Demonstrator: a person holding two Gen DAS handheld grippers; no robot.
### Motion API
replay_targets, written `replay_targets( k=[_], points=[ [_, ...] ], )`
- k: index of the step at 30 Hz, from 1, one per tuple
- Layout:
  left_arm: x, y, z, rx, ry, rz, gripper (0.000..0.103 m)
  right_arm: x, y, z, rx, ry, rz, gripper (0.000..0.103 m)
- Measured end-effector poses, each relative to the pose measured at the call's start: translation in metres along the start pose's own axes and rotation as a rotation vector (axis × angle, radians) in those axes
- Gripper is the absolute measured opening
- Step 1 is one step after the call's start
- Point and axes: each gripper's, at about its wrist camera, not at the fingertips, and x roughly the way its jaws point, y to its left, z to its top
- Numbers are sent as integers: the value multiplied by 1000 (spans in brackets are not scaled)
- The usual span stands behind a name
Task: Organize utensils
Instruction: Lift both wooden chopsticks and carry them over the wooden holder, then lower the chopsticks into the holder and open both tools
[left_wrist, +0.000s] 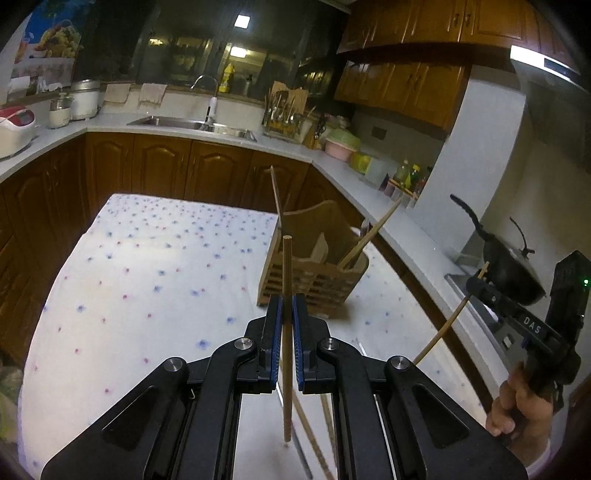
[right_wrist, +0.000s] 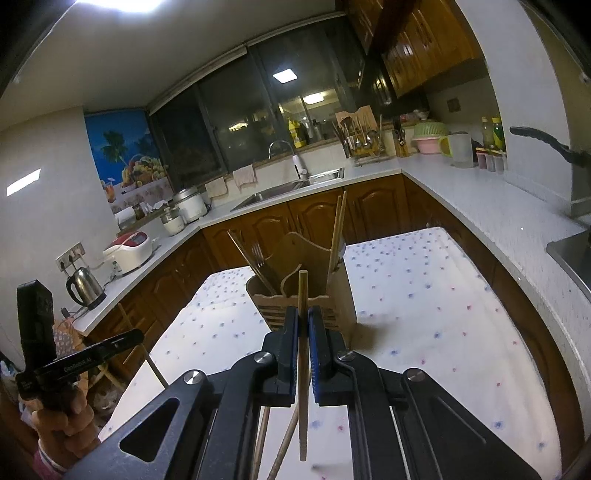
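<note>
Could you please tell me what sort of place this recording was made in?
It looks like a home kitchen: a sink set in a pale countertop over wooden cabinets, a rice cooker and a kettle on the counter, and a cloth-covered table in the middle.

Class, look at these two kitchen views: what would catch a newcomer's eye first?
Each black two-finger gripper clamps one slim bamboo chopstick upright: the left gripper and the right gripper. Just beyond stands the slatted wooden utensil holder with chopsticks leaning out, on the white flower-dotted tablecloth.
</note>
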Motion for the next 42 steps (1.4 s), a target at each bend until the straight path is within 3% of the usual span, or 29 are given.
replay_targets(
  k=[7,14,21,25,30,42],
  points=[
    [7,-12,38,1,-77,-14,5,4,-2,35,-1,-76,0,6],
    [16,-27,102,14,-224,-10,5,14,-2,94,4,-207,-6,6],
    [56,-28,148,-6,-319,27,5,40,-10,134,33,-298,-41,6],
    [85,-25,151,-12,-312,54,5,62,-18,135,48,-298,-53,6],
    [125,-21,128,-6,-250,71,5,89,-25,118,44,-266,-66,6],
    [160,0,90,-37,-137,92,5,129,-38,71,47,-110,-79,6]
  ],
)
